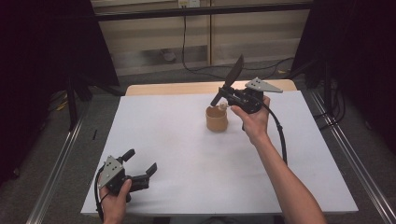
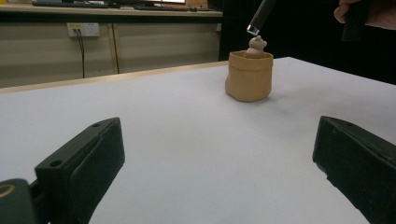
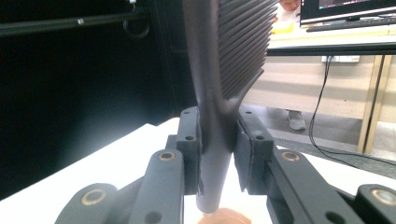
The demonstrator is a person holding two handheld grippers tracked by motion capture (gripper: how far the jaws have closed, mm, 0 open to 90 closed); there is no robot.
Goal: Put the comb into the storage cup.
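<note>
A black comb points up and away with its handle end just over a tan, sack-shaped cup at mid-table. My right gripper is shut on the comb's handle. In the right gripper view the pads press the comb from both sides, with my right gripper above a tan shape. A small bear figure pokes out of the cup, right under the handle tip. My left gripper rests open near the front left corner, its jaws wide with nothing between them.
The white tabletop has a wooden strip along its far edge. Metal rails run down both sides of the table, and black curtains hang to the left and right. A cable trails on the floor behind.
</note>
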